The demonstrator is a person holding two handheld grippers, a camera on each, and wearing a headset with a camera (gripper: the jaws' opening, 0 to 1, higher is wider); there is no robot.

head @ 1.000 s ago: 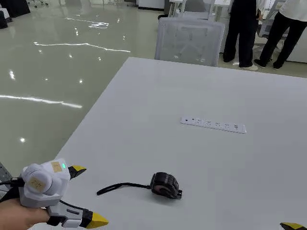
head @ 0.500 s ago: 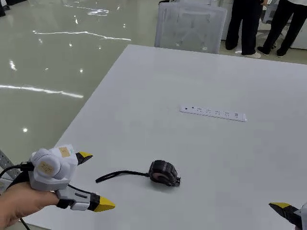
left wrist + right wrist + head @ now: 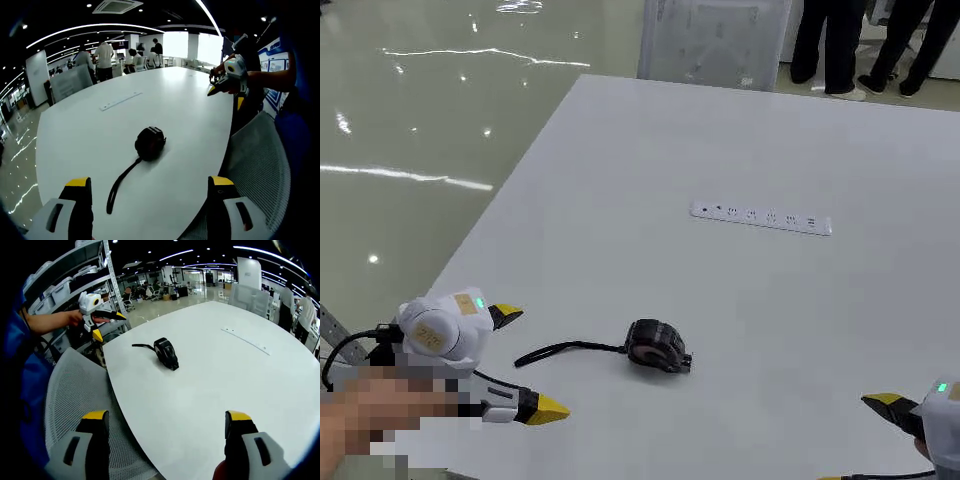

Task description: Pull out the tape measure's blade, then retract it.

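White table [image 3: 620,170], tape measure [image 3: 658,346] near its edge, left gripper [image 3: 532,360] and right gripper [image 3: 167,415] flanking it, both jaws spread.

Left claw [image 3: 528,360], right claw [image 3: 167,416], both agape

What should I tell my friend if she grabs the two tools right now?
Left tool: open, holding nothing, at the table's near edge.
Right tool: open, holding nothing, at the near edge on the other side.
The tape measure lies on the white table between them, closer to the left tool. Its black strap trails toward that tool. A power strip lies farther back.
Done: nothing yet; neither tool touches the tape measure and no blade is drawn out.
Left: hold the case, pull the blade out, then let it retract.
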